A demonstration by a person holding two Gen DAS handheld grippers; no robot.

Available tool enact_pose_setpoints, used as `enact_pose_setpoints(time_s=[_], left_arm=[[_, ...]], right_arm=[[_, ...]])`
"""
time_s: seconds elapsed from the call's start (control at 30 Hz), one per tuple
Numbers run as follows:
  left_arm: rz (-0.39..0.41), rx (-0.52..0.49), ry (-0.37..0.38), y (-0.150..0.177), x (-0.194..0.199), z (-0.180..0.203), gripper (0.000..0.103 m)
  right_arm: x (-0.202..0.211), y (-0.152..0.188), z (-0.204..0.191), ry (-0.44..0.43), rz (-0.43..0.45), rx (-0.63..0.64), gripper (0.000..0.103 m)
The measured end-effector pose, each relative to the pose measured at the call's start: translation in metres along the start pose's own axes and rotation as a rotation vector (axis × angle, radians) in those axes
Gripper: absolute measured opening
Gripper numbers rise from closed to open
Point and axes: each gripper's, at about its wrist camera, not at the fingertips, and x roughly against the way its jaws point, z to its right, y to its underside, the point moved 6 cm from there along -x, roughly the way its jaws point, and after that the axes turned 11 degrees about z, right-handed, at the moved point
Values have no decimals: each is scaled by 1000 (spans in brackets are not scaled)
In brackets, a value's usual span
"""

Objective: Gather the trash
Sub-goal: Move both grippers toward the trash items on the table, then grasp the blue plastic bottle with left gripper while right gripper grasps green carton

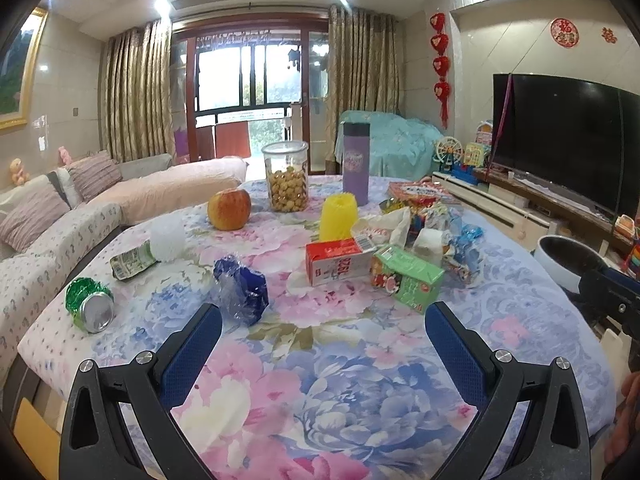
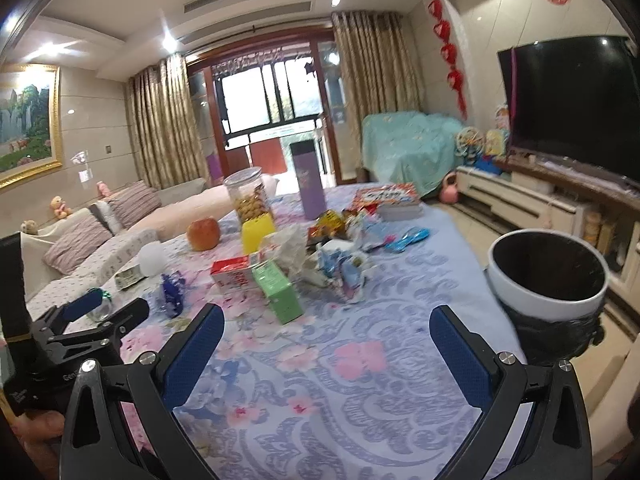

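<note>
**Nothing picked up yet**

Both grippers — left and right — hover over the surface with fingers spread and empty. The likely next move: reach forward to the nearest trash. The blue wrapper lies just beyond the left fingers; the bin stands at the right edge.

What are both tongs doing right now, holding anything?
Left tongs: open, empty, above the floral tablecloth.
Right tongs: open, empty; trash bin sits to their right.

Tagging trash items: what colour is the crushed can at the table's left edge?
Green, with a bare silver end, the crushed can shows best in the left wrist view.
</note>
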Motion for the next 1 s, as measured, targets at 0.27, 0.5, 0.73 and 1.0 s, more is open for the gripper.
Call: enact_pose_setpoints(time_s=[0.27, 0.5, 0.73, 1.0], left_arm=[[-67, 12, -57, 7, -28, -24, 102], [-153, 52, -90, 9, -70, -47, 102], [-223, 90, -101, 7, -118, -61, 102], [-305, 94, -141, 11, -174, -76, 101]], right_arm=[[-19, 5, -11, -94, -52, -28, 101], [-58, 14, -26, -150, -153, 4, 84], [-111, 29, -41, -199, -281, 38, 79], [-163, 47, -46, -204, -388, 74, 76]])
